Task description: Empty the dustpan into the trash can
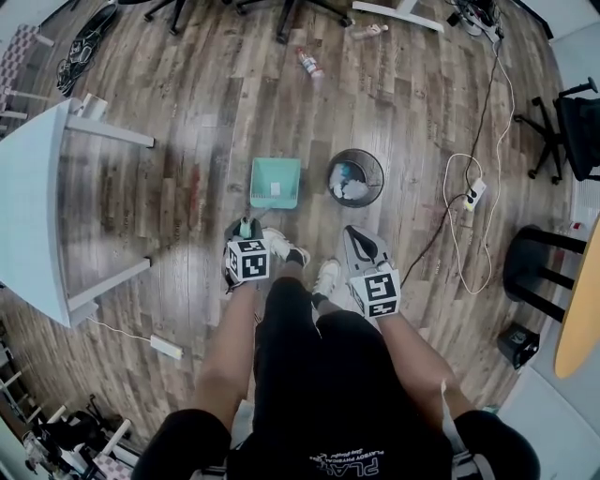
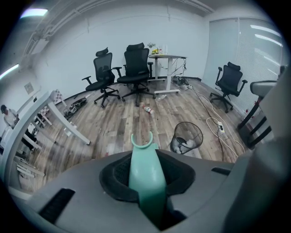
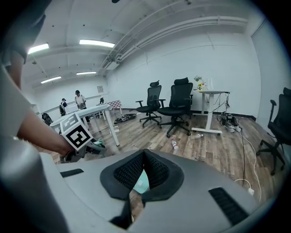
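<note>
Presently the dustpan handle [image 2: 144,175] is clamped by the left tool [image 1: 247,225], the right tool [image 3: 144,157] closed on nothing; tipped early, litter could be spilled beside the trash can [image 1: 355,176].

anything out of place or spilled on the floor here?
A bottle lies on its side on the floor beyond the trash can; a second bottle lies farther off by a desk foot. A power strip and its white cable sprawl loose right of the can. The can stands upright, the dustpan flat; no spill visible.
</note>
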`<state>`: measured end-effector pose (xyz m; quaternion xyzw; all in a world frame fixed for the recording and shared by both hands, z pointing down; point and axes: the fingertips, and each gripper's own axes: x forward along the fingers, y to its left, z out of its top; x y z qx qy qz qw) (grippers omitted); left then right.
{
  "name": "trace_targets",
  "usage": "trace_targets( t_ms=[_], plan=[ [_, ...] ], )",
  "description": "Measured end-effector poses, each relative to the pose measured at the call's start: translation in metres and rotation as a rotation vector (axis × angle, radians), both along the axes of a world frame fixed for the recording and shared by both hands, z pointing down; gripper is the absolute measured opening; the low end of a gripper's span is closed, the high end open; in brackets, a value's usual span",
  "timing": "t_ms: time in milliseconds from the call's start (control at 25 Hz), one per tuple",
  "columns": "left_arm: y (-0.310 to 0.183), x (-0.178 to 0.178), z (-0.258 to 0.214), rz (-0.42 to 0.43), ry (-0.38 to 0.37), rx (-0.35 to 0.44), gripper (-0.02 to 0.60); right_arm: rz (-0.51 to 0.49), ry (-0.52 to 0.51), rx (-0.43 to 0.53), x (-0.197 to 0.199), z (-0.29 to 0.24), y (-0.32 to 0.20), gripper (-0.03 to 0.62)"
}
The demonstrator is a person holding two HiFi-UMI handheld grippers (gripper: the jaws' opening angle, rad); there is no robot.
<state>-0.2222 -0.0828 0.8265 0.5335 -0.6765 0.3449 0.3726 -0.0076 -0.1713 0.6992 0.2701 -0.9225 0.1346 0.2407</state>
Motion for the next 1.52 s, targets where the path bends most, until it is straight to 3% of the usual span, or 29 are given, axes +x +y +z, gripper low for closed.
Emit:
trace_targets(
  t_ms=[240, 440, 1000, 1280, 1520],
  plan=[
    [0.001, -0.009, 0.004, -0.001, -0.014, -0.028, 0.1, 0.021, -0.008, -0.011, 0.005, 0.001, 0.001, 0.017],
    [-0.003, -0.012, -0.007, -0.003, -0.046, 0.017, 0.113, 0.028, -0.017, 0.003, 0.005, -0.008, -0.002, 0.017],
    [-0.01, -0.014, -0.121, -0.038, -0.119, 0.295, 0.137, 0.051, -0.084, 0.089, 0.015, -0.055, -0.002, 0.017],
    [-0.015, 0.024, -0.215, -0.032, -0.026, 0.519, 0.105, 0.099, -0.163, 0.181, 0.023, -0.108, 0.001, 0.017],
    [-0.004, 0.075, -0.266, 0.067, 0.028, 0.614, 0.032, 0.098, -0.236, 0.248, 0.025, -0.154, 0.012, 0.017]
  ],
)
